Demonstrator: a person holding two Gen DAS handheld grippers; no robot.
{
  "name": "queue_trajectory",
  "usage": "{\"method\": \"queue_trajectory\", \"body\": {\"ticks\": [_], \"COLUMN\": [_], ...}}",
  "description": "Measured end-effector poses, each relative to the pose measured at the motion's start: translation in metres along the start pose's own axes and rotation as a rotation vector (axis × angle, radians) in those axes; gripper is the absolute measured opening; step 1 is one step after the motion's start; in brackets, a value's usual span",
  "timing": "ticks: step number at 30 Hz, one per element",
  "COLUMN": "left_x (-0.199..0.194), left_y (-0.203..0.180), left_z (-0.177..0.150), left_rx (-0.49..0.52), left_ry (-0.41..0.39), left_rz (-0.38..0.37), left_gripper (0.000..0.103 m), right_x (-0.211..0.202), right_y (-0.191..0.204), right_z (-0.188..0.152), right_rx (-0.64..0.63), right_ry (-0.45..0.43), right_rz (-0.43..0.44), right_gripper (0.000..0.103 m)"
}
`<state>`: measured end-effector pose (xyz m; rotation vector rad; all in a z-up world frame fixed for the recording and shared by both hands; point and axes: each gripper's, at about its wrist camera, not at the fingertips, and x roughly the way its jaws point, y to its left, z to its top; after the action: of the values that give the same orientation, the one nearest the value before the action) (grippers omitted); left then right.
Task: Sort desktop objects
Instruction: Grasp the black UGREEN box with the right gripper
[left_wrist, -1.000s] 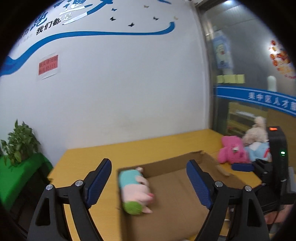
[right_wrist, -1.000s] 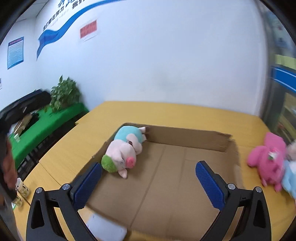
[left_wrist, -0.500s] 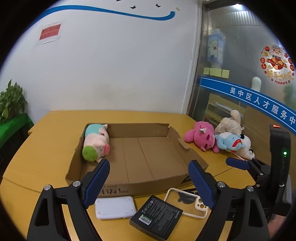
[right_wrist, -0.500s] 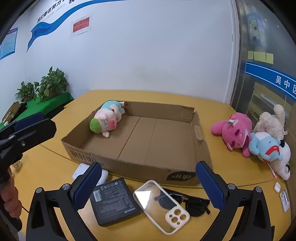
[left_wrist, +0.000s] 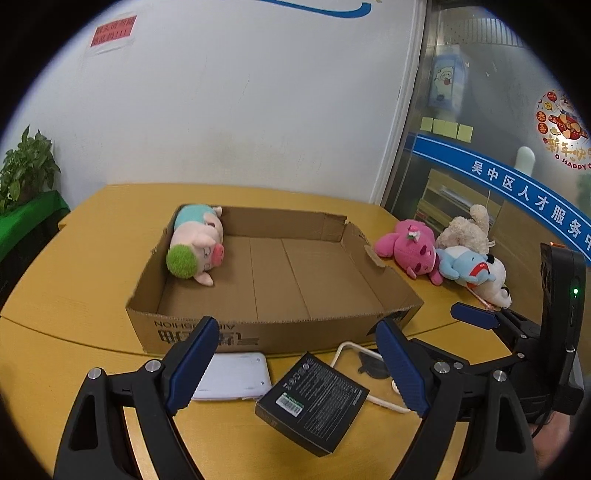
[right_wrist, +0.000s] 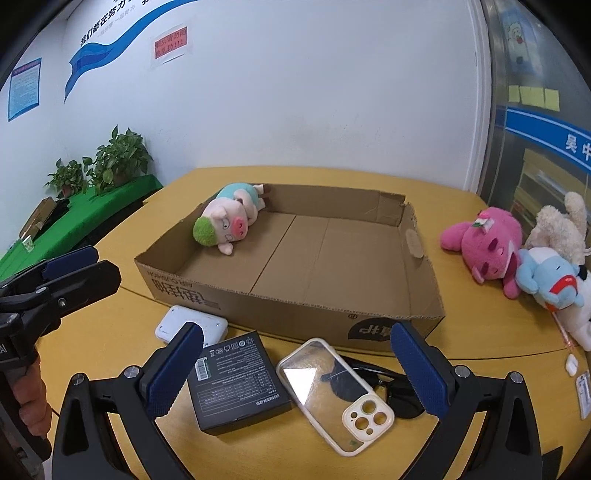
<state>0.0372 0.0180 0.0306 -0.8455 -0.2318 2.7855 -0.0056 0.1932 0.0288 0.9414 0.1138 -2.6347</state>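
A shallow cardboard box (left_wrist: 258, 336) (right_wrist: 295, 314) stands on the yellow table with a pig plush (left_wrist: 195, 247) (right_wrist: 225, 221) in its far left corner. In front of the box lie a white device (left_wrist: 236, 376) (right_wrist: 188, 321), a black box (left_wrist: 314, 402) (right_wrist: 236, 384), a clear phone case (right_wrist: 332, 387) and black sunglasses (right_wrist: 391, 387). My left gripper (left_wrist: 295, 369) is open and empty above the black box. My right gripper (right_wrist: 295, 373) is open and empty above the phone case.
A pink plush (left_wrist: 410, 247) (right_wrist: 487, 243), a beige plush (left_wrist: 465, 229) and a blue-and-white plush (left_wrist: 472, 273) (right_wrist: 550, 284) lie right of the box. Small white items (right_wrist: 570, 363) lie near the table's right edge. Plants (right_wrist: 110, 158) stand at the left.
Both grippers have pulled back from over the box toward the table's front edge. The items in front of the box have come into view. Both stay open.
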Motion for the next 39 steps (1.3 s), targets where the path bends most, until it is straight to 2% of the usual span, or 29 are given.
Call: {"method": "queue_trajectory", "body": {"ticks": [3,10,12,14,20,25,28,30,34,37,39], "left_x": [0.009,0.039,0.049,0.057,0.069,0.071,0.075,0.081,0.089,0.094,0.093], "left_y": [0.01,0.035,0.037,0.04,0.049,0.058,0.064,0.066,0.064,0.064,0.066], "left_z": [-0.012,-0.053,-0.064,-0.072,-0.085,-0.09,-0.092,-0.094,-0.099,-0.103,-0.103], "left_rx": [-0.037,-0.133,-0.154,-0.18,-0.22,-0.216,-0.222,-0.227,-0.22,-0.23,-0.226], "left_ry": [0.059,0.235,0.286,0.326,0.384,0.397,0.407,0.418,0.45,0.47,0.464], "left_rz": [-0.043,-0.114,-0.156,-0.177,-0.193,-0.186,-0.186,-0.201,-0.225,-0.238,-0.235], "left_gripper": [0.087,0.086,0.086,0.086,0.086,0.086,0.086,0.086,0.085,0.083,0.083], "right_x": [0.005,0.04,0.056,0.068,0.097,0.078,0.076,0.085,0.089,0.09,0.085], "right_y": [-0.005,-0.014,-0.006,0.004,0.028,0.056,0.056,0.055,0.068,0.075,0.075], "right_z": [-0.013,-0.062,-0.071,-0.077,-0.087,-0.102,-0.106,-0.108,-0.115,-0.118,-0.12], "right_rx": [-0.016,-0.072,-0.131,-0.189,-0.225,-0.274,-0.247,-0.204,-0.273,-0.27,-0.258], "right_ry": [0.022,0.142,0.192,0.223,0.285,0.275,0.245,0.27,0.28,0.31,0.284], "right_rz": [0.043,0.26,0.325,0.355,0.405,0.524,0.468,0.447,0.393,0.454,0.506], "right_gripper": [0.103,0.103,0.103,0.103,0.103,0.102,0.102,0.102,0.097,0.095,0.095]}}
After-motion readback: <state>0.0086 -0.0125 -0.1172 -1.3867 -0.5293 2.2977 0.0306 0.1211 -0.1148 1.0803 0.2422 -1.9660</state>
